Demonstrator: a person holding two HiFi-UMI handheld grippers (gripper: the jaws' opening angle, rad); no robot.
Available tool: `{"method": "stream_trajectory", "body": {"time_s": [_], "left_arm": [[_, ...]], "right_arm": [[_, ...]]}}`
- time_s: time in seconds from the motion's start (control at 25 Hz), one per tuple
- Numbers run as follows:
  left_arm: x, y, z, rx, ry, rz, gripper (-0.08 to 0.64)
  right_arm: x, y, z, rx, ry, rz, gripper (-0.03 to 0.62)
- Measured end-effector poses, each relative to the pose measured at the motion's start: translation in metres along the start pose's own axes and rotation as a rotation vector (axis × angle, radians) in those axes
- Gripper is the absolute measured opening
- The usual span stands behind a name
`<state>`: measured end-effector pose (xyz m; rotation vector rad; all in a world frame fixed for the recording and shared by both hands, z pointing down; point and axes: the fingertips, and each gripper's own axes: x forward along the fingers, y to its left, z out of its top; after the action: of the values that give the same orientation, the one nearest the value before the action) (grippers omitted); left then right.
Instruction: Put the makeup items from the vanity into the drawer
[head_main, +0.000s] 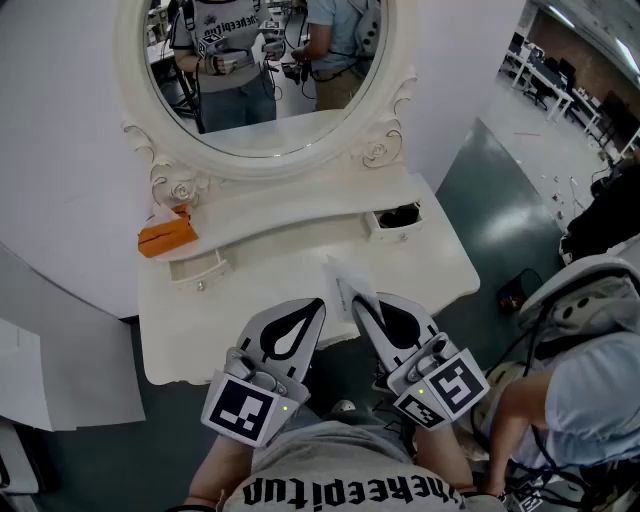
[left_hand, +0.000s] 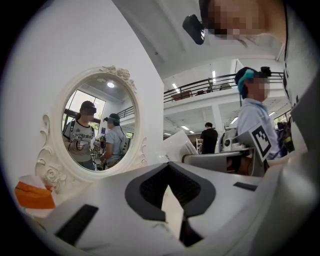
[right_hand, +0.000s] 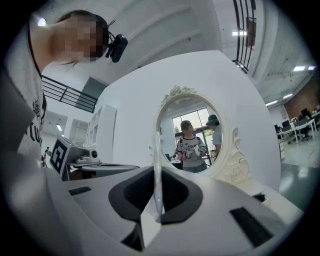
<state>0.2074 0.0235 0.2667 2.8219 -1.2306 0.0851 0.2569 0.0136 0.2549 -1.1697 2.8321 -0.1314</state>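
Looking down in the head view, the person stands before the vanity tabletop (head_main: 300, 262) with both tools low and close together. The right gripper (head_main: 352, 300) has its fingers pinched on a flat white packet (head_main: 345, 282), which juts forward over the front of the tabletop. The left gripper (head_main: 318, 303) sits just beside it, fingers together on nothing. On the raised shelf under the mirror (head_main: 265, 60), the right drawer (head_main: 395, 222) stands open with something dark inside. The left drawer (head_main: 200, 268) is out only a little, and an orange item (head_main: 165, 238) rests near the shelf's left end.

In the left gripper view, the left gripper (left_hand: 168, 167) shows its fingertips met, nothing between them. The packet (left_hand: 176, 147) pokes up just beyond, and the orange item (left_hand: 34, 195) lies by the mirror's base.

In the right gripper view, the packet (right_hand: 158, 150) appears edge-on as a thin white blade, squeezed between the nearly closed fingers of the right gripper (right_hand: 156, 172).

The step in hand looks like carrying the packet to a drawer (probably the open right one). The next move would call for reaching forward and right, tipping the packet over the opening and letting go; it looks rather wide for that drawer, so angling it may matter.
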Motion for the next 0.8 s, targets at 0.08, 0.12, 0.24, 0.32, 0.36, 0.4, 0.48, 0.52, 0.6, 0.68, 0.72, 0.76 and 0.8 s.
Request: {"method": "stream_trajectory", "body": {"time_s": [0.08,0.12,0.24,0.32,0.36,0.4,0.48,0.52,0.6,0.68,0.72,0.76,0.8], "left_arm": [[0.0,0.001,0.0,0.002,0.003,-0.002,0.041],[0.0,0.002,-0.001,0.002,0.005,-0.004,0.041],[-0.001,0.007,-0.002,-0.001,0.008,-0.008,0.041],[-0.001,0.01,-0.003,-0.003,0.008,-0.009,0.041],[-0.001,0.011,-0.004,-0.004,0.009,-0.009,0.041],[-0.002,0.012,-0.005,-0.005,0.009,-0.01,0.041],[-0.001,0.014,-0.006,-0.005,0.008,-0.011,0.041],[-0.001,0.016,-0.006,-0.005,0.008,-0.012,0.041],[-0.001,0.019,-0.006,-0.008,0.008,-0.013,0.041],[0.0,0.022,-0.006,-0.013,0.008,-0.012,0.041],[0.0,0.024,-0.006,-0.015,0.009,-0.01,0.041],[0.0,0.025,-0.007,-0.017,0.01,-0.007,0.041],[0.0,0.028,-0.008,-0.018,0.01,-0.003,0.041]], "right_arm": [[0.002,0.0,0.0,0.0,-0.001,-0.001,0.043],[0.003,0.0,0.0,0.0,0.0,-0.003,0.043],[0.007,0.001,-0.001,0.0,0.003,-0.007,0.043],[0.009,0.002,-0.002,0.001,0.003,-0.009,0.043],[0.01,0.002,-0.003,0.001,0.003,-0.009,0.043],[0.011,0.002,-0.004,0.001,0.004,-0.01,0.042],[0.013,0.002,-0.006,0.002,0.007,-0.011,0.042],[0.015,0.002,-0.007,0.002,0.008,-0.011,0.043],[0.019,0.002,-0.007,0.001,0.013,-0.01,0.043],[0.022,0.002,-0.008,-0.002,0.023,-0.007,0.041],[0.024,0.002,-0.009,-0.003,0.027,-0.005,0.043],[0.026,0.002,-0.009,-0.003,0.03,-0.002,0.043],[0.029,0.002,-0.01,-0.004,0.031,0.001,0.043]]}}
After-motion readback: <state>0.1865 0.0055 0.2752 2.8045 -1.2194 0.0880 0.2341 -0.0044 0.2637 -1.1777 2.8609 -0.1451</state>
